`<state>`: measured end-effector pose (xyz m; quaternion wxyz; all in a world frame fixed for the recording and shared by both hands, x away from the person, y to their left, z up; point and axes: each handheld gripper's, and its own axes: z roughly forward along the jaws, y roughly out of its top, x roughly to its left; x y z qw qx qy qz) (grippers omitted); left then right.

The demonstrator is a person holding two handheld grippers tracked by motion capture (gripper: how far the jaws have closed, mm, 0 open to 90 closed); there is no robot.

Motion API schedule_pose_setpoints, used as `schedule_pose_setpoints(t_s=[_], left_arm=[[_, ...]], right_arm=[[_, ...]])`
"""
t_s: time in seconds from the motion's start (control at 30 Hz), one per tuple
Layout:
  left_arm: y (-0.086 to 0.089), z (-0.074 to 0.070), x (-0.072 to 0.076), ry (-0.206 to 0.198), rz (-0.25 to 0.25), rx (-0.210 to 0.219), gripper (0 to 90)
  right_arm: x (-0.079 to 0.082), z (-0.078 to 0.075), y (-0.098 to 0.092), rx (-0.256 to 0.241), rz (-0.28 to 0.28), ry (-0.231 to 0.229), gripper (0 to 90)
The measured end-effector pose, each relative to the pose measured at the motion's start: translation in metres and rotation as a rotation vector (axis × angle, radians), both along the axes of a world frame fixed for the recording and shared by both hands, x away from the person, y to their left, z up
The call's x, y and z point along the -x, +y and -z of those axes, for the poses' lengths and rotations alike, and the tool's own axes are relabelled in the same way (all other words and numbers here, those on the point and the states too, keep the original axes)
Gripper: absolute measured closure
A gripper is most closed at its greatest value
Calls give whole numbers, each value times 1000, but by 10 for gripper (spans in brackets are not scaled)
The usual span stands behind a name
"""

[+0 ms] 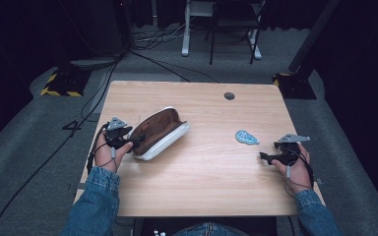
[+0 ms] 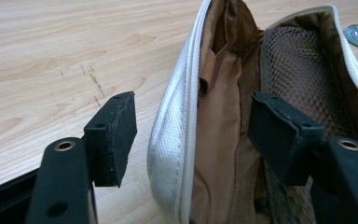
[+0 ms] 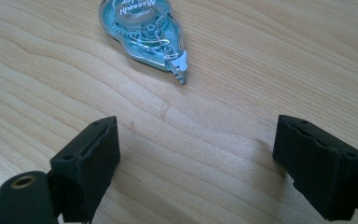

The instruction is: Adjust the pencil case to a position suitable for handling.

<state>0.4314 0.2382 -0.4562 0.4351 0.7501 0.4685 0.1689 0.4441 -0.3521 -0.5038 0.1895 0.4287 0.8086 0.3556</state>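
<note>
You are working at a pale wooden table (image 1: 211, 167) with a soft fabric pencil pouch, white outside and brown inside (image 1: 157, 132), lying open at the left, and a small teal-blue teardrop-shaped plastic correction-tape dispenser (image 1: 246, 137) lying flat toward the right.

Your left gripper (image 2: 191, 140) is standing wide apart, one jaw outside the pouch's white woven wall and the other inside over the brown lining, beside a mesh pocket (image 2: 303, 79); the pads are straddling the zippered rim without pinching it yet. That wall is looking limp and will probably fold and sag when you are lifting it (so take it at the stiffer piped rim, not the loose lining).

Your right gripper (image 3: 196, 163) is also spread wide and empty, hovering near the dispenser, which is lying just beyond the jaws with its white tip (image 3: 181, 65) pointing toward them. The dispenser is likely light, rigid and rather slick; you are best off closing across its broad rounded body, keeping off the delicate tip.
</note>
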Motion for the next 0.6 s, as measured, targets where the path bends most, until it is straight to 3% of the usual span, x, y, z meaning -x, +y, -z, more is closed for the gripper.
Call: schedule_pose_setpoints(t_s=[0.6], left_arm=[[-1,18,-18,19,4,4,437]], right_arm=[[0,0,0,0,0,0,147]])
